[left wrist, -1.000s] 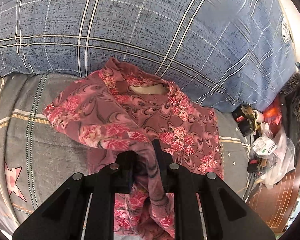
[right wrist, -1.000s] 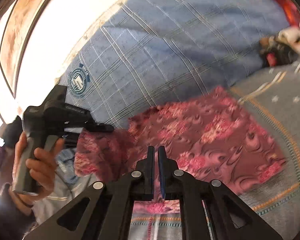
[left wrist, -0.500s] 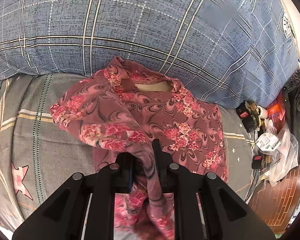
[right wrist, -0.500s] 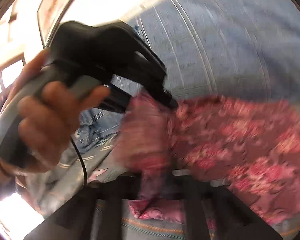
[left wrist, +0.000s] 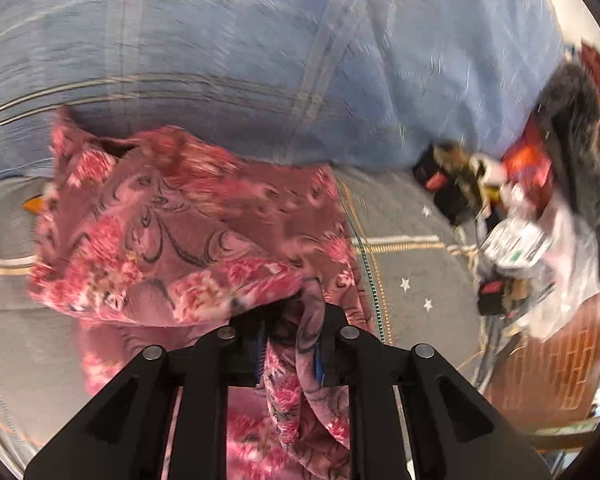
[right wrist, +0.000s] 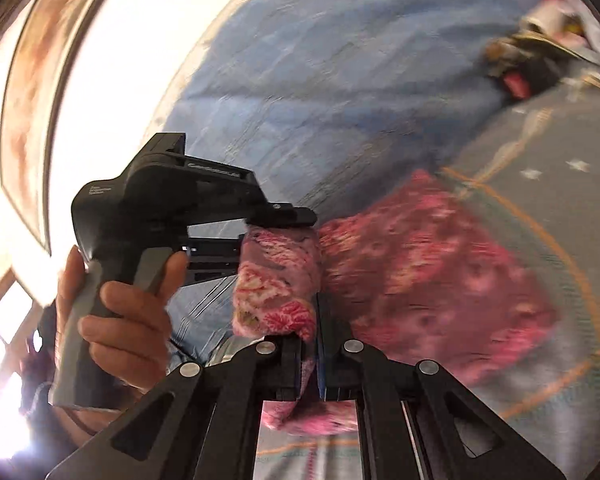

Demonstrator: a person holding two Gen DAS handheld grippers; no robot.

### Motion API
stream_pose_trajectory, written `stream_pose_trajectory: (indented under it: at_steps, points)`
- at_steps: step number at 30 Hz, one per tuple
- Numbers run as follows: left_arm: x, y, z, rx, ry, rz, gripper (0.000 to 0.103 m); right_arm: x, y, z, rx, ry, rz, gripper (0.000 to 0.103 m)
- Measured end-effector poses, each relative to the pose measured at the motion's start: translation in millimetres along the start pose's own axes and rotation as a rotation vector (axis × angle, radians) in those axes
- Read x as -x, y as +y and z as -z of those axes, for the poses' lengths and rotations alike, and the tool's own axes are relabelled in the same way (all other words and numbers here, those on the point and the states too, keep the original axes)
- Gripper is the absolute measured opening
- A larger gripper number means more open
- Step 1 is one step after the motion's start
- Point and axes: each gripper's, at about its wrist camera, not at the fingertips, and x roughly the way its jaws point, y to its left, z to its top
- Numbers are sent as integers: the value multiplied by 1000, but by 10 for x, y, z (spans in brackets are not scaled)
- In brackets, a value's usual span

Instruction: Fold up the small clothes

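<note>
**Both grippers now clamped on garment, fold in progress**

Left gripper [left wrist: 290,344] is clamped on a bunched fold of the pink floral garment [left wrist: 188,232], as it was a second ago. The garment is lifted at that edge and has been dragged across the grey bedsheet [left wrist: 412,248]; the blue pillow [left wrist: 260,60] lies behind it. Right gripper [right wrist: 309,344], empty a second ago, is now clamped on a hanging edge just beside the left one, held by a hand [right wrist: 116,320]. Judgement: two-point hold is gained, so the edge can be carried over. Frames are motion-blurred; the collar is not visible.
</note>
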Motion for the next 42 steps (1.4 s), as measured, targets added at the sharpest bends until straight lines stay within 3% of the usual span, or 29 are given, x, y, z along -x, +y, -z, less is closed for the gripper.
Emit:
stream_pose_trajectory:
  at_steps: [3,7,10,12,13,15,18,21,22,24,26,28,30,32,34,37,38,39,42]
  points:
    - [-272,-107,30,2,40,-21,16,27,-323,-47,-140,23,9,4]
    - [-307,-160,66,2,37,-24,27,-15,-674,-16,-311,76,8,4]
    - [-134,-153,74,12,29,66,30,-49,-748,59,-340,112,41,5]
    - [95,-107,75,25,-16,125,36,-77,-790,96,-356,133,66,4]
    - [236,-53,79,27,-53,134,48,-75,-807,101,-367,135,67,4]
    - [506,138,106,43,-139,113,67,-16,-786,96,-371,131,88,13]
    - [744,626,222,105,-210,90,68,287,-655,62,-317,26,166,21]
    - [738,1073,442,194,-201,119,68,591,-463,-59,-216,-151,203,29]
    - [688,1145,469,211,-192,122,68,586,-330,-161,-146,-172,192,33]
    - [583,1304,609,248,-162,148,68,369,-115,-317,-24,-107,173,54]
    - [484,1342,722,277,-136,190,68,-34,166,-409,152,18,167,60]
    - [418,1383,814,298,-117,224,68,-460,458,-377,401,121,244,64]
    - [337,1358,876,296,-96,221,68,-850,708,-258,699,153,399,66]
    - [325,1356,924,279,-101,190,68,-1111,828,-125,910,205,465,76]
    - [376,1425,964,269,-121,176,68,-1350,893,-15,1081,241,534,76]
    - [417,1466,955,268,-137,169,68,-1603,863,-99,1088,298,550,67]
    - [420,1450,936,261,-140,163,68,-1636,827,-209,1012,332,493,30]
    - [416,1434,917,251,-144,153,68,-1637,783,-318,932,353,454,9]
    - [378,1408,868,225,-149,118,68,-1458,395,-863,540,245,376,8]
